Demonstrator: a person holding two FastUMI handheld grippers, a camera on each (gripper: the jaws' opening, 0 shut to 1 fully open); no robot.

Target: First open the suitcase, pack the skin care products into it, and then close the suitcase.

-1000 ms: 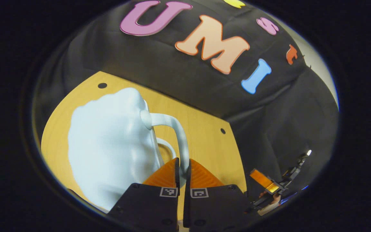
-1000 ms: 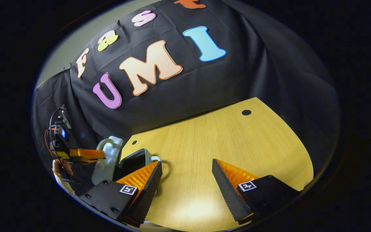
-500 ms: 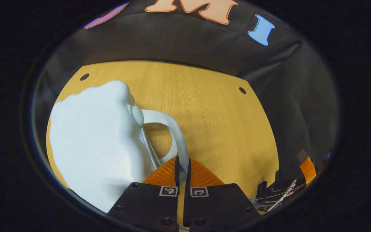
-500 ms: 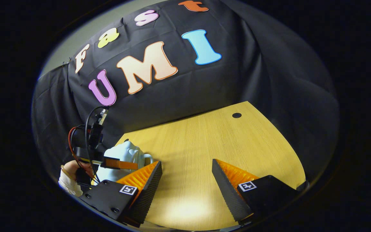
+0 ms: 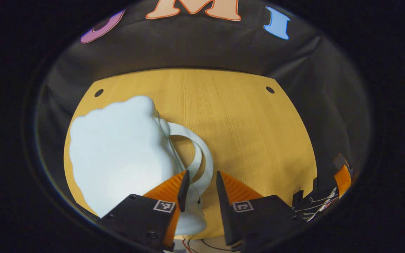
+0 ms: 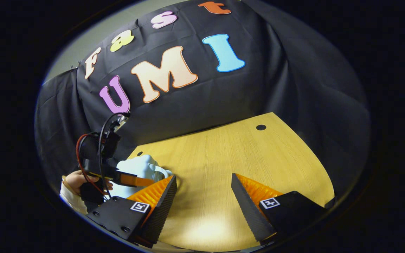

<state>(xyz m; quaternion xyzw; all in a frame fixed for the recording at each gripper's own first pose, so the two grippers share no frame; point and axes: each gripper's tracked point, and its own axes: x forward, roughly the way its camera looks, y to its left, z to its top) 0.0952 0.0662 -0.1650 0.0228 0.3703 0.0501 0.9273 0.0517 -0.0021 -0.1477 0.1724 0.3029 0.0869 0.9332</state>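
Resting shut on the tabletop (image 5: pixel 244 119), the pale suitcase (image 5: pixel 118 154) offers its handle (image 5: pixel 202 158) between your left hand-held gripper (image 5: pixel 199 186), fingers spread, touching nothing; your right hand-held gripper (image 6: pixel 204 196) waits wide open nearby.

Right gripper (image 6: pixel 204 196) hangs over the wooden bench (image 6: pixel 230 158), its two fingers spread wide with bare bench between them. Off to the far side, the pale suitcase (image 6: pixel 137 170) lies on the bench with its lid down. The left gripper (image 6: pixel 132 180) reaches across it at its handle end, held from behind by a hand (image 6: pixel 74 181).
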